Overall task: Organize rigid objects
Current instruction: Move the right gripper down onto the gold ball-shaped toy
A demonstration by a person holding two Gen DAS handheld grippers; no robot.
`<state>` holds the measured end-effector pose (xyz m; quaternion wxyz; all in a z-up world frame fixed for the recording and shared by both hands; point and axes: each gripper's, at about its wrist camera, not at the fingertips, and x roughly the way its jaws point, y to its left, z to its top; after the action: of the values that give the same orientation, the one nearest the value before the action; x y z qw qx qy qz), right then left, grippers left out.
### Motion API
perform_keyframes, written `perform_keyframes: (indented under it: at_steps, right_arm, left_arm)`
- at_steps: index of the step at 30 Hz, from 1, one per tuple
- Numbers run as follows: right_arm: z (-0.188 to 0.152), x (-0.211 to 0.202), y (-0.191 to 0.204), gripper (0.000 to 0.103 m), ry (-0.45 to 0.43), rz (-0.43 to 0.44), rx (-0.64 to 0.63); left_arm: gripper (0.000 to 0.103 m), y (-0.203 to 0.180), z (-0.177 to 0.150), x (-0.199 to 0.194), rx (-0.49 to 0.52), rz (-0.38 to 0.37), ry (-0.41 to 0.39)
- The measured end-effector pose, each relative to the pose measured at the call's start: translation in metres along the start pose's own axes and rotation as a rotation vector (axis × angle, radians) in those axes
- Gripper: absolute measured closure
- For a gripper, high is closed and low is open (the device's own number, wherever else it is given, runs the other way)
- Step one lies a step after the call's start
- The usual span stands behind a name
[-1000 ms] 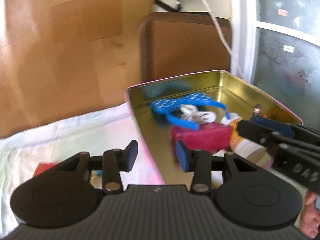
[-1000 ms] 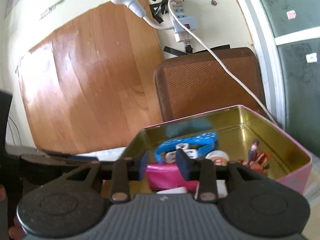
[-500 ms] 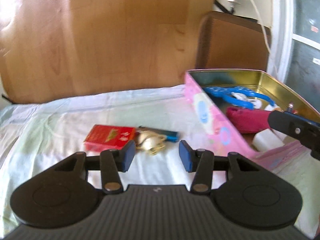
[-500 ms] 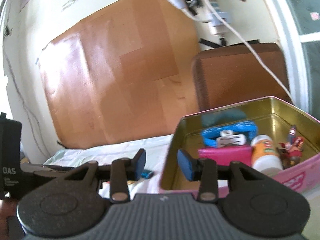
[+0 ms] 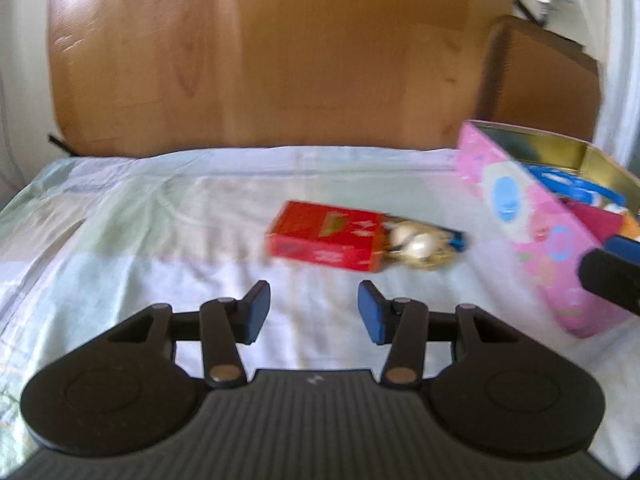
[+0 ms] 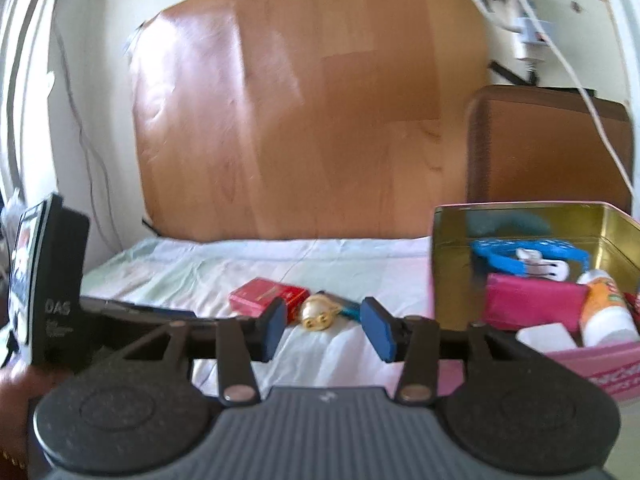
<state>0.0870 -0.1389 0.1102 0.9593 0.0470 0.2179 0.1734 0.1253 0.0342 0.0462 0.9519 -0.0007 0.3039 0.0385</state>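
The left tongs [image 5: 313, 312] stand spread with nothing between their blue pads, hovering over the pale patterned cloth [image 5: 160, 232] that covers the table. The right tongs [image 6: 323, 326] are also apart and widening at this moment, empty as well; beyond their gap, not between the pads, lies a small gold-and-white trinket [image 6: 318, 314].

Taking the pink tin [image 5: 532, 240] as the landmark: it sits open at the right end of the cloth, its gold-coloured inside showing. Left of the tin, well clear of its wall, a red box [image 5: 324, 240] lies flat on the cloth. Between the red box and the tin rests the trinket, touching or nearly touching the box's right end, with a thin blue item [image 5: 454, 240] just behind it; what that item is cannot be told through the blur.

Inside the tin, seen from the right wrist view, a blue hoop-shaped piece [image 6: 528, 258] lies toward the back wall, a magenta pouch [image 6: 532, 306] sits in front of it, a white block [image 6: 546, 338] lies by the near wall, and a white-and-orange bottle [image 6: 606, 312] leans at the right side.

Behind the table stands a large wooden board [image 6: 312, 120], and behind the tin a brown padded panel [image 6: 548, 148].
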Motion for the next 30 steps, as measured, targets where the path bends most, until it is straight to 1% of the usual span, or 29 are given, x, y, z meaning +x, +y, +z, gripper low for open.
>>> perform_keyframes:
  at_steps: [5, 7, 9, 14, 18, 22, 25, 27, 29, 30]
  right_arm:
    - [-0.009, 0.024, 0.013, 0.060, 0.060, 0.012, -0.052]
    - [-0.012, 0.034, 0.016, 0.060, 0.084, 0.016, -0.054]
    - [-0.013, 0.042, 0.018, 0.060, 0.098, 0.014, -0.064]
    - [-0.009, 0.068, 0.018, 0.060, 0.105, -0.014, -0.107]
    - [-0.003, 0.096, 0.013, 0.054, 0.118, -0.039, -0.116]
    - [-0.001, 0.121, 0.012, 0.052, 0.152, -0.050, -0.136]
    - [-0.002, 0.137, 0.012, 0.052, 0.191, -0.056, -0.150]
    - [-0.001, 0.145, 0.010, 0.052, 0.214, -0.046, -0.133]
    - [0.001, 0.150, 0.007, 0.055, 0.225, -0.035, -0.117]
    - [0.001, 0.153, 0.007, 0.059, 0.233, -0.026, -0.111]
  left_arm:
    - [0.051, 0.030, -0.010, 0.021, -0.071, 0.078, 0.021]
    - [0.051, 0.036, -0.012, 0.026, -0.088, 0.093, 0.023]
    - [0.050, 0.038, -0.012, 0.027, -0.093, 0.089, 0.013]
    - [0.050, 0.030, -0.012, 0.029, -0.056, 0.102, 0.012]
    - [0.049, 0.032, -0.013, 0.029, -0.062, 0.100, 0.013]
    - [0.049, 0.031, -0.013, 0.029, -0.054, 0.104, 0.012]
    - [0.049, 0.032, -0.013, 0.030, -0.055, 0.100, 0.012]
    - [0.049, 0.032, -0.013, 0.030, -0.055, 0.100, 0.012]
    - [0.049, 0.032, -0.013, 0.029, -0.056, 0.099, 0.013]
    - [0.049, 0.033, -0.013, 0.030, -0.056, 0.098, 0.013]
